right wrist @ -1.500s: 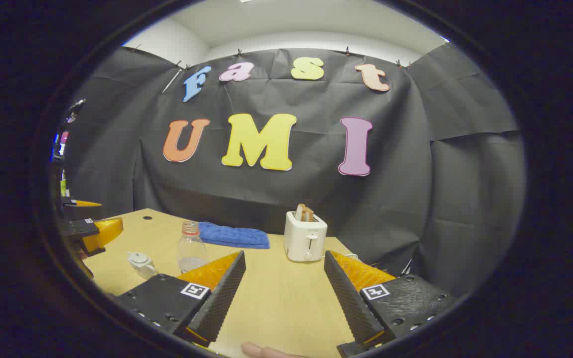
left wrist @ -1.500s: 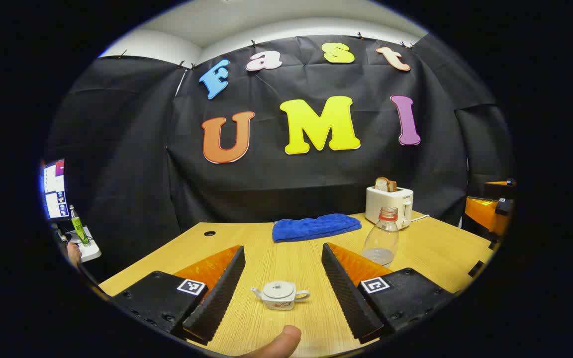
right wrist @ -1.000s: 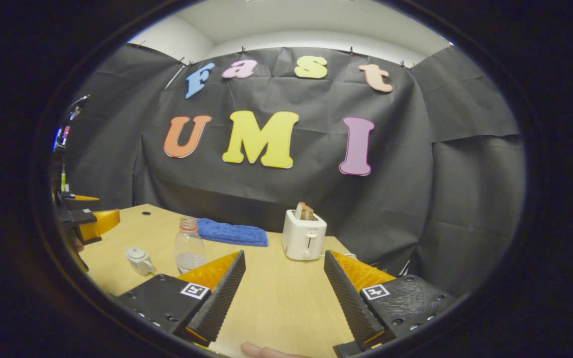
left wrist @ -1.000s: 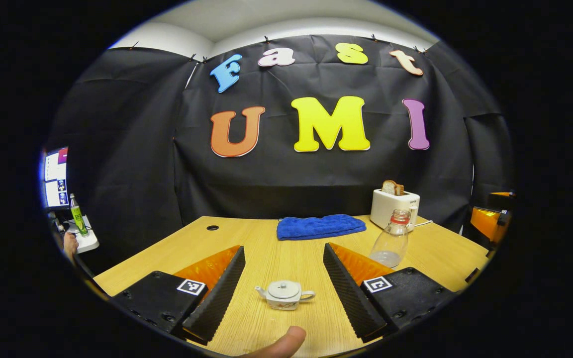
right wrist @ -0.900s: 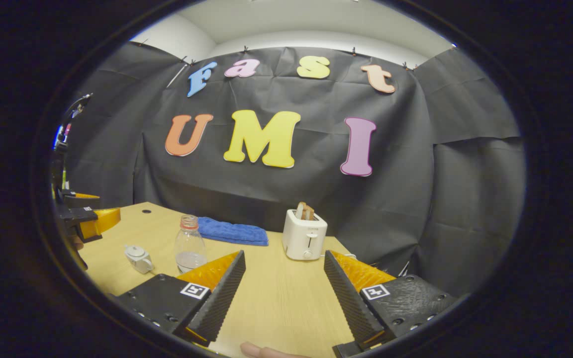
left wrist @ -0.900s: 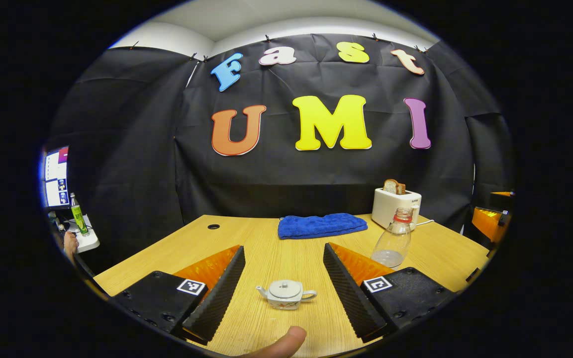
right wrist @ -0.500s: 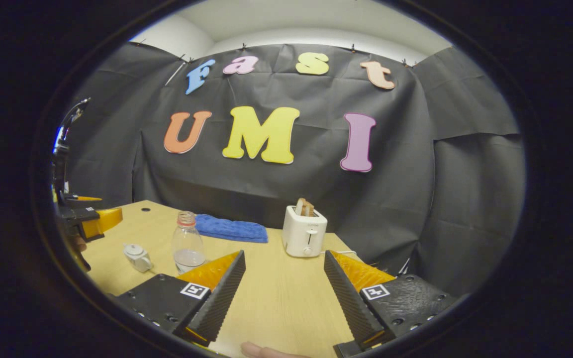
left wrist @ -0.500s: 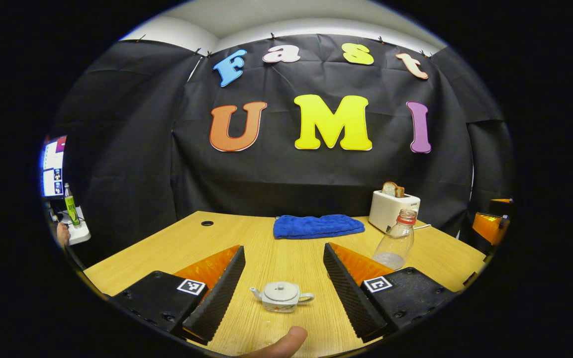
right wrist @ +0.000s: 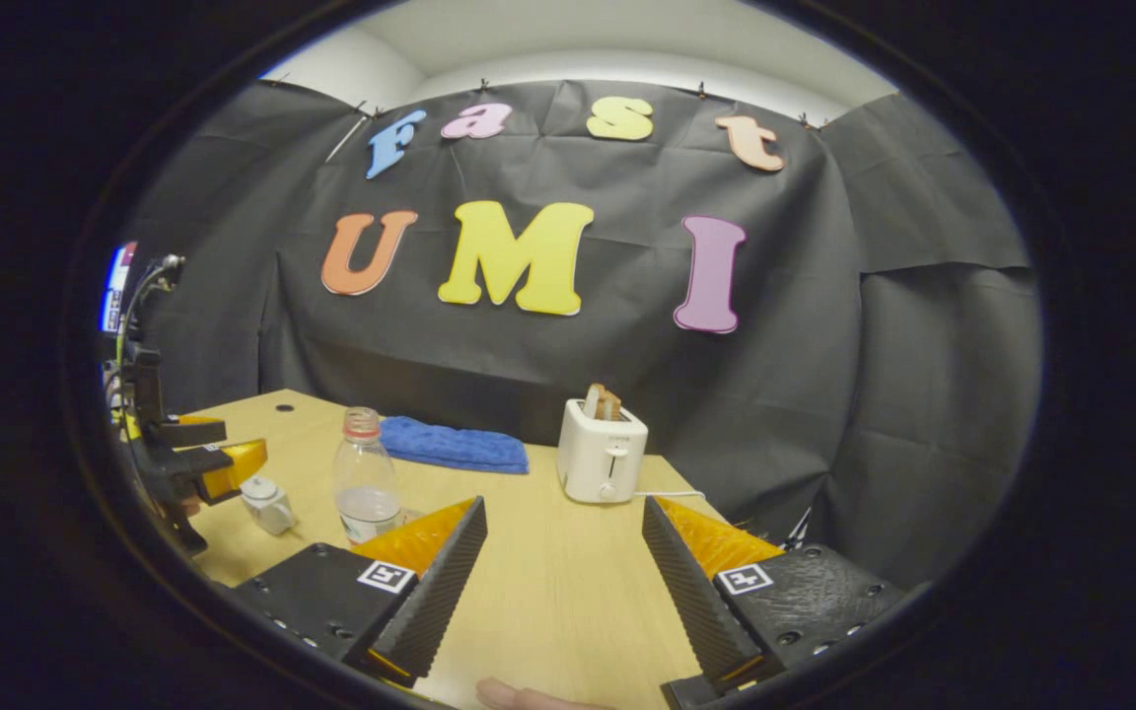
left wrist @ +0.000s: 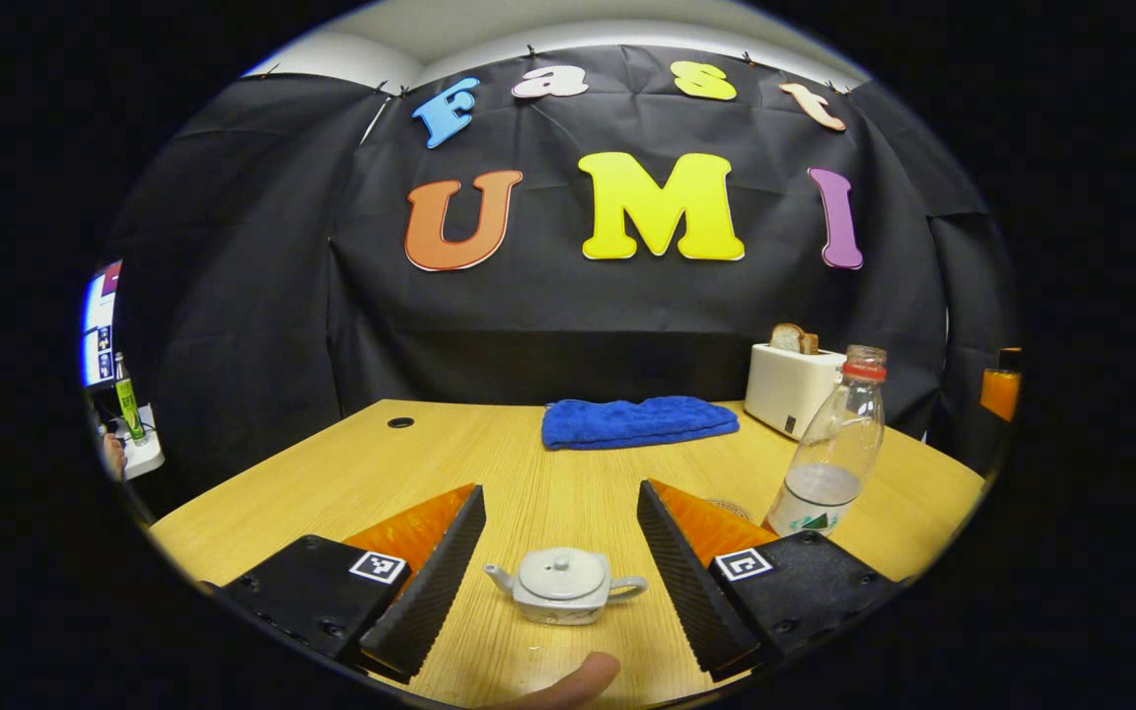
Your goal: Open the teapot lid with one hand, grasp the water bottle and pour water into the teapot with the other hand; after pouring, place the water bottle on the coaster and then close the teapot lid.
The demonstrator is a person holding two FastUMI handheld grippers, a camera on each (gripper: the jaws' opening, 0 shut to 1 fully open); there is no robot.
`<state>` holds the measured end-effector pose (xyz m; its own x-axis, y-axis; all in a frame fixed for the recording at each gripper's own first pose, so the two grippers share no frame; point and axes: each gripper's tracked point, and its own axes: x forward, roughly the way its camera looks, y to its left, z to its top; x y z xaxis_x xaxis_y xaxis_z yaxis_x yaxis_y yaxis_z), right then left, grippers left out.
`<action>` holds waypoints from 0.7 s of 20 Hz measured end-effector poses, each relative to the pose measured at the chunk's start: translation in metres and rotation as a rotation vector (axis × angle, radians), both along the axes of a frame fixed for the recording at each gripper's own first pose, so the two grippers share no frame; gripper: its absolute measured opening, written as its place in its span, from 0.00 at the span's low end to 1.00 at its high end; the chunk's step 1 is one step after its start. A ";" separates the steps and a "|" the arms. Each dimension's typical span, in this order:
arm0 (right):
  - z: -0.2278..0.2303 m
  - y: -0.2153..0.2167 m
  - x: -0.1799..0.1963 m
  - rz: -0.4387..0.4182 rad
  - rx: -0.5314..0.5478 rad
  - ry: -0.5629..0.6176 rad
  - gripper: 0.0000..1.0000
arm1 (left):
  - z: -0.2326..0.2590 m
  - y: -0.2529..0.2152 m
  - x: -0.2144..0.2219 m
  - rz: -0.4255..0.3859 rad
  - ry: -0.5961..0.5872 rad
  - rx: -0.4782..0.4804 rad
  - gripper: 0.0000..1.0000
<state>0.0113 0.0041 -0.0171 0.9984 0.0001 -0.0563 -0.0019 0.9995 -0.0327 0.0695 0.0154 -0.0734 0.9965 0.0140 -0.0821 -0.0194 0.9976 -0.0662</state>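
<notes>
The table (left wrist: 489,463) is light wood and carries all items. At its far edge lies a folded blue towel (left wrist: 637,421), with a white toaster (left wrist: 793,390) holding bread to its right. The bottle (left wrist: 829,454), clear with a red neck ring, uncapped and about 1/4 full, stands upright on the table right of centre; a round coaster (left wrist: 731,510) lies just beside its base, partly hidden by a finger. The teapot (left wrist: 562,587), small and white with lid (left wrist: 561,573) on, sits near the front edge. The left gripper (left wrist: 558,582) is wide open, its 2 fingers flanking the teapot without touching it. The right gripper (right wrist: 562,592) is likewise wide open over bare table, holding nothing; the bottle and teapot lie to its left.
</notes>
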 end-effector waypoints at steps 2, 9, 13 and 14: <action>-0.001 0.002 0.000 0.003 -0.004 0.002 0.95 | -0.012 -0.003 0.007 -0.004 0.024 -0.001 0.93; -0.005 0.005 0.003 0.005 -0.016 0.015 0.95 | -0.036 -0.007 0.019 -0.008 0.067 0.045 0.67; -0.005 -0.001 0.004 -0.009 -0.012 0.008 0.95 | -0.043 -0.009 0.025 -0.006 0.088 0.028 0.54; -0.006 0.002 0.005 -0.006 -0.010 0.011 0.95 | -0.044 -0.009 0.026 -0.003 0.078 0.025 0.49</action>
